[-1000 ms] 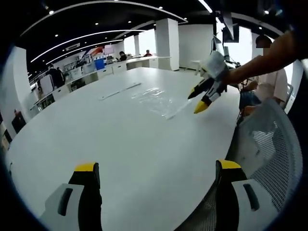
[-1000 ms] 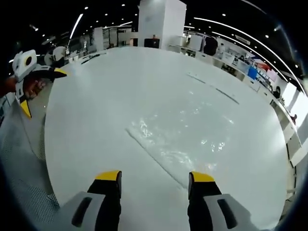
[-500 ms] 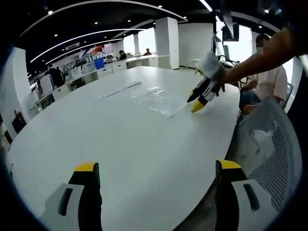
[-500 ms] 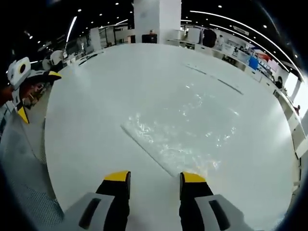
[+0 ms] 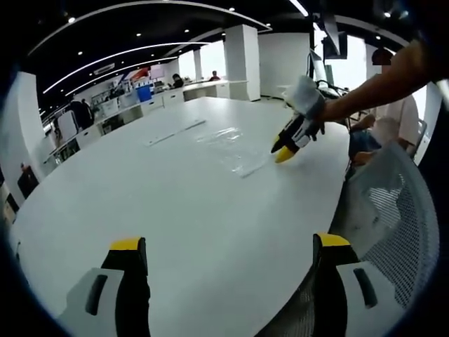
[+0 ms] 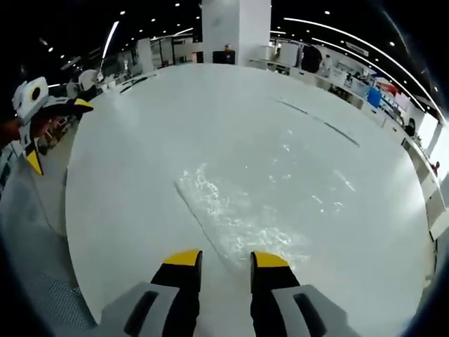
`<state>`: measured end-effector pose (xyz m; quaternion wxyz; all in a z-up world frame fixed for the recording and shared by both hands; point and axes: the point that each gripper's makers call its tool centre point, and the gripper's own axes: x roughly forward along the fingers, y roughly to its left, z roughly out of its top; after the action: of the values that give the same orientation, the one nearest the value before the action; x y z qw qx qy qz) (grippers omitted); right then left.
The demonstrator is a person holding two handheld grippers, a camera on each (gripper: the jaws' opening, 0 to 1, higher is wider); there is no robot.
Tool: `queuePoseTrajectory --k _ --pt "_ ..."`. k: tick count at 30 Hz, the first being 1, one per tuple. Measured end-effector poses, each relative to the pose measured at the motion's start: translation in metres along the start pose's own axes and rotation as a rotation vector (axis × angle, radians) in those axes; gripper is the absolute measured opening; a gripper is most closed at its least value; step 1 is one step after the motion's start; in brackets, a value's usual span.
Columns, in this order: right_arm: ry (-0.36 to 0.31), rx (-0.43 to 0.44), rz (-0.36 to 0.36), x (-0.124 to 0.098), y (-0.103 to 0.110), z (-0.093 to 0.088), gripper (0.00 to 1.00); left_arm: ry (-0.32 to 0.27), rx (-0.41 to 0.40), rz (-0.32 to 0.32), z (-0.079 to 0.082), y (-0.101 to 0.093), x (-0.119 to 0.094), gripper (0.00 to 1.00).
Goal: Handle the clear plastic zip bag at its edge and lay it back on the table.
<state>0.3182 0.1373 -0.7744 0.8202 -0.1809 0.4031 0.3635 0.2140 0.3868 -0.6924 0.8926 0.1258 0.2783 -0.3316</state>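
The clear plastic zip bag (image 5: 230, 144) lies flat and crinkled on the white table (image 5: 175, 203). In the right gripper view the bag (image 6: 245, 210) stretches ahead, and its near edge reaches in between my right gripper's (image 6: 226, 259) two yellow-tipped jaws. These have drawn close, with a narrow gap still showing. The left gripper view shows the right gripper (image 5: 284, 149), held by a bare arm, tipped down onto the bag's right edge. My left gripper (image 5: 228, 242) stands wide open over the near table edge, holding nothing. It appears far left as the left gripper (image 6: 56, 133).
A grey mesh chair (image 5: 393, 210) stands at the table's right edge; the chair (image 6: 31, 232) also fills the lower left of the right gripper view. A seated person (image 5: 389, 112) is behind the arm. Thin strips (image 5: 175, 132) lie farther along the table (image 6: 140, 140). Desks and pillars stand beyond.
My right gripper has moved forward and down to the bag's near edge, and its jaws have narrowed steadily. The left gripper has stayed put, wide open.
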Motion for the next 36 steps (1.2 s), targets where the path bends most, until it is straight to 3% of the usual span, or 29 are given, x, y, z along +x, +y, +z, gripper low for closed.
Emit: queuePoseTrajectory --k 4,11,14,17,22,25,28,36 --pt "-0.003 0.026 -0.006 0.003 -0.010 0.002 0.24 0.001 0.006 -0.004 0.000 0.000 0.000 0.97" --pt "0.030 0.030 0.008 0.004 -0.008 -0.002 0.23 0.001 0.010 0.003 0.001 0.001 -0.002 0.97" --pt "0.050 -0.092 0.021 0.004 -0.010 -0.002 0.21 0.001 0.013 0.008 -0.001 0.004 -0.002 0.96" --pt "0.055 -0.060 0.030 0.005 -0.011 -0.002 0.19 0.005 0.015 0.009 0.000 0.004 -0.003 0.96" --pt "0.064 -0.114 0.062 0.005 -0.002 -0.001 0.12 0.004 0.015 0.010 0.001 0.003 -0.002 0.96" --pt "0.073 -0.160 0.059 0.007 0.001 -0.001 0.02 0.009 0.016 0.006 0.001 0.001 -0.002 0.95" --pt "0.073 -0.164 0.070 0.009 0.000 -0.002 0.01 0.015 0.017 0.002 -0.001 0.000 -0.001 0.95" --pt "0.086 -0.269 0.073 0.006 0.008 -0.004 0.00 0.015 0.017 -0.002 0.000 -0.001 0.000 0.94"
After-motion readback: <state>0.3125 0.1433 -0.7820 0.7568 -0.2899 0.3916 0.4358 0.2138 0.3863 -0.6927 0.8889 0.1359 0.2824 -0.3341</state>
